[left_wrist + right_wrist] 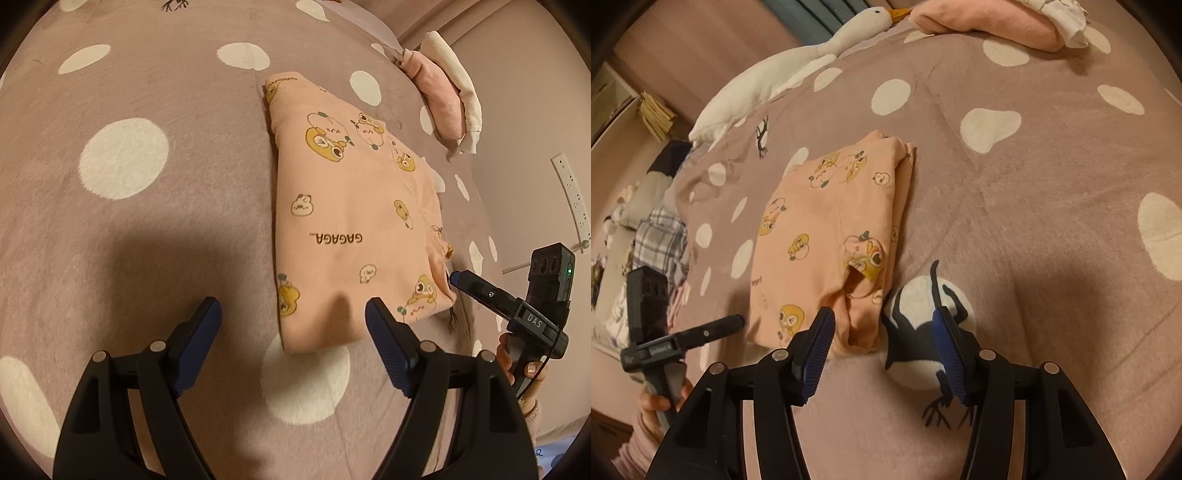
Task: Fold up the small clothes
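A folded pink garment (343, 229) lies on the dotted blanket (147, 221); the left gripper (293, 317) and right gripper (882, 328) both gape empty beside it

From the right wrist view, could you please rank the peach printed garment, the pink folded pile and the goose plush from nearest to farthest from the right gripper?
1. Peach printed garment, just ahead, left.
2. Goose plush, far left.
3. Pink folded pile, far edge, right of the goose's beak; close to call with the goose.
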Demonstrator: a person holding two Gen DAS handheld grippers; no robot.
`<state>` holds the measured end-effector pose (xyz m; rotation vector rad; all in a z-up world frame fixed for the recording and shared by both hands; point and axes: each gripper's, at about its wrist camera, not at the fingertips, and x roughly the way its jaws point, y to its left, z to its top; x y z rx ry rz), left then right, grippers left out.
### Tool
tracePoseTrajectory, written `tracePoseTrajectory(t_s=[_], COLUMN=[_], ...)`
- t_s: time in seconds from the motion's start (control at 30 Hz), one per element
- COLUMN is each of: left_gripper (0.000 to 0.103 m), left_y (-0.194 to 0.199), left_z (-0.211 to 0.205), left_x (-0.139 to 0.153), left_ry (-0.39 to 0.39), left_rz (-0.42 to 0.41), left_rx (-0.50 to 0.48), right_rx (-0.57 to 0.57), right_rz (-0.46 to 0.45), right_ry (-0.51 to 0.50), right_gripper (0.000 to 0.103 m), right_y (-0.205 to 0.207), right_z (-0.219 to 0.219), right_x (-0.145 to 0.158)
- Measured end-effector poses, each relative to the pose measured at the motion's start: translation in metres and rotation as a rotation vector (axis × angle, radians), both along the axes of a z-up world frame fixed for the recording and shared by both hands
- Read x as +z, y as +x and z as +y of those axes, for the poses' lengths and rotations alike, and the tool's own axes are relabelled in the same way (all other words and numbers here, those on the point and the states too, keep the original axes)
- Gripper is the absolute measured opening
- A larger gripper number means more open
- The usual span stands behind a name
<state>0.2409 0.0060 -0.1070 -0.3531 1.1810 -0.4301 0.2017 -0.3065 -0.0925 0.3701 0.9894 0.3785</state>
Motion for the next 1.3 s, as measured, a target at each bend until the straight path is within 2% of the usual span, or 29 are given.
tracePoseTrajectory(t_s=[0.3,0.33,0.4,1.2,1.3], left_gripper=[0.082,0.082,0.082,0.085,0.088], left_y=[0.011,0.012,0.015,0.03,0.031], left_z=[-0.009,-0.01,-0.012,-0.031,-0.032], left_x=[-0.002,-0.002,-0.002,-0.004,-0.004], left_ry=[0.007,0.007,0.007,-0.012,-0.015], left_rz=[-0.021,-0.024,-0.027,-0.056,-0.059], left_rx=[-0.018,-0.02,-0.023,-0.054,-0.056], right_rx=[-0.011,-0.011,-0.018,-0.025,-0.023], right_rz=[0.006,0.006,0.008,0.054,0.054], right_ry=[0.092,0.104,0.121,0.235,0.235], right_gripper=[0.056,0.057,0.068,0.068,0.068], right_y=[0.015,0.017,0.021,0.065,0.066], right_z=[-0.004,-0.004,-0.004,0.002,0.004], right_x=[-0.003,-0.003,-0.004,-0.02,-0.02])
